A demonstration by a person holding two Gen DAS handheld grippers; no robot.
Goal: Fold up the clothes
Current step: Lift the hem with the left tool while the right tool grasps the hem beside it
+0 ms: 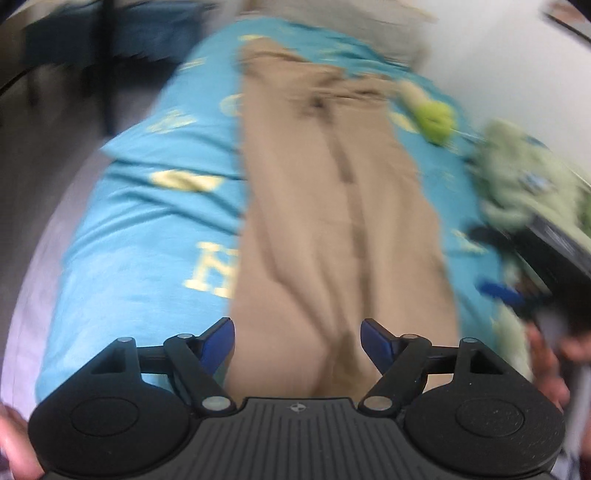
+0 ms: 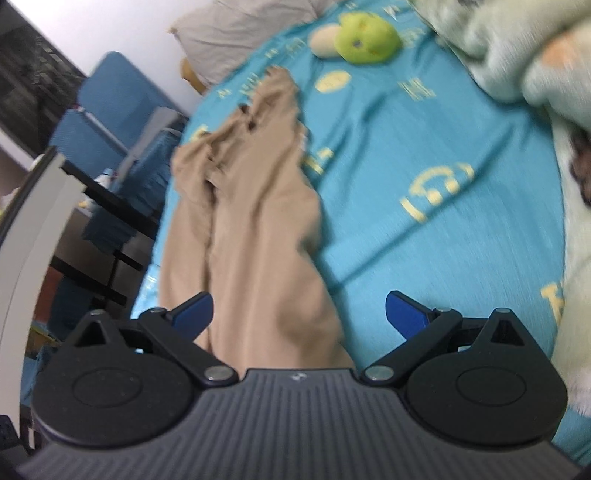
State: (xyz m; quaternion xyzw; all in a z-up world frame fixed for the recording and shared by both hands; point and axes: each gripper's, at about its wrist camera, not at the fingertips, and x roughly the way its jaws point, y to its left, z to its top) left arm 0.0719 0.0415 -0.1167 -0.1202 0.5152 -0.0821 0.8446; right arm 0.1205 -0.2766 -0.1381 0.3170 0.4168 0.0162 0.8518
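Tan trousers (image 1: pixel 325 206) lie lengthwise on a turquoise bedsheet (image 1: pixel 140 229), waistband at the far end, legs side by side running toward me. My left gripper (image 1: pixel 297 341) is open and empty, hovering over the near leg ends. In the right wrist view the same trousers (image 2: pixel 251 229) lie left of centre on the sheet (image 2: pixel 424 155). My right gripper (image 2: pixel 299 314) is open and empty above the near leg ends, its left finger over the cloth's left edge. Both views are motion-blurred.
A green and cream plush toy (image 2: pixel 358 35) sits at the bed's far end. A pale green blanket (image 2: pixel 517 62) is heaped along the right side. A grey pillow (image 2: pixel 240 33) lies at the head. A blue chair (image 2: pixel 110 110) and dark desk stand left of the bed.
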